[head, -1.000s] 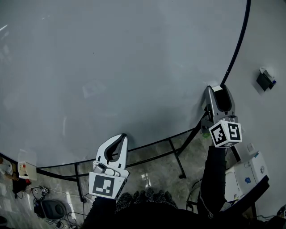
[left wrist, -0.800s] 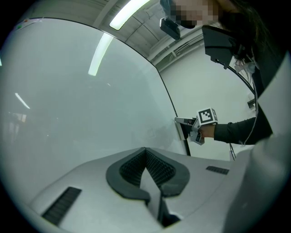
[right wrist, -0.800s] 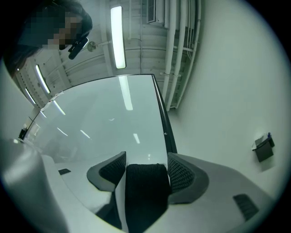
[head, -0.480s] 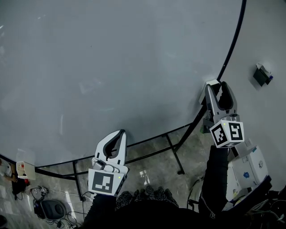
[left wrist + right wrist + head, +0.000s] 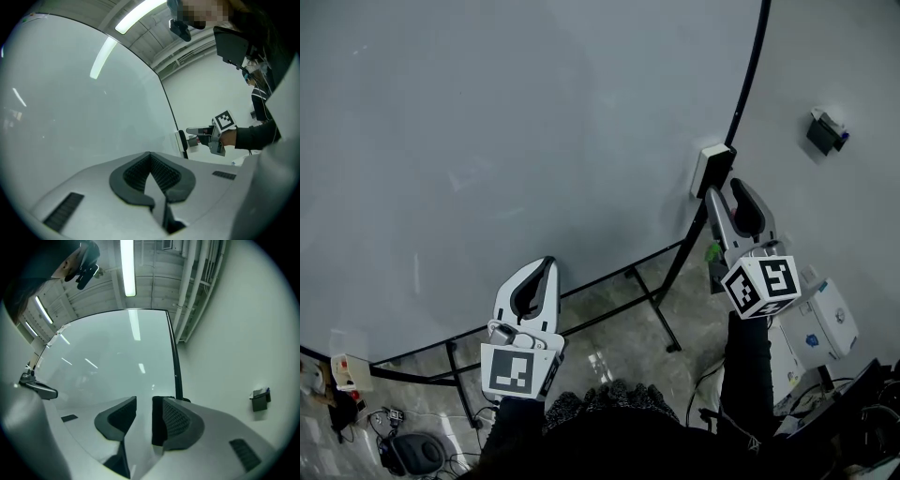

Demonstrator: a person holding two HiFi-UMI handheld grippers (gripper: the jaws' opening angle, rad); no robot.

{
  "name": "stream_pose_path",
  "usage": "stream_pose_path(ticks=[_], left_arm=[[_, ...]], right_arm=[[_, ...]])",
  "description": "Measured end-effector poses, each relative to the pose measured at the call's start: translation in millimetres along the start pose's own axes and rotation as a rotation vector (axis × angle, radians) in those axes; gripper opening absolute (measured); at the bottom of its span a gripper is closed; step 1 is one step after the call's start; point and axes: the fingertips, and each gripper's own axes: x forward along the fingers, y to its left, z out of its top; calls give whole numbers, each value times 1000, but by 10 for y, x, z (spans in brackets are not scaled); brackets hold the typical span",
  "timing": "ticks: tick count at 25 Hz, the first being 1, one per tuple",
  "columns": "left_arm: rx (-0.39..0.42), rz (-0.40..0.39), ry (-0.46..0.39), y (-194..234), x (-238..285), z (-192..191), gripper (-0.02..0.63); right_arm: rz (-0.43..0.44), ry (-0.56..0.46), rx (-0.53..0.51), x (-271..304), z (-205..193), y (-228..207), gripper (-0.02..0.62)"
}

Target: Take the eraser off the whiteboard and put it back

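Eraser (image 5: 711, 169) on whiteboard (image 5: 534, 141), right hand-held gripper (image 5: 727, 190) closing, empty, left hand-held gripper (image 5: 546, 265) clenched.

The small rectangular eraser (image 5: 711, 170), white on its outward face and black along its side, sits flat against the large, pale, glossy whiteboard (image 5: 534, 141). Its long side runs up the board. It clings at the whiteboard's right edge, against the thin black frame (image 5: 748, 84), a little above the lower right corner.

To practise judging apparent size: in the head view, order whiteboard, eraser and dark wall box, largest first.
whiteboard
eraser
dark wall box
The last two look nearly alike, so their order is unsure.
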Motion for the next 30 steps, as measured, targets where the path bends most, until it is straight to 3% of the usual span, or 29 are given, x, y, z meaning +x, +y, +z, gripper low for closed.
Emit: stream_pose_path(ticks=[5,12,30], left_arm=[[-12,-27,-13,-74,119,1,6],[2,-73,-9,-163,307,-15,6],[-21,-138,-61,-254,407,97,6]], right_arm=[[-34,35,-39,-97,18,18,87],[-81,61,-61,-177,2,72,12],[-135,75,-35,-429,25,240,10]])
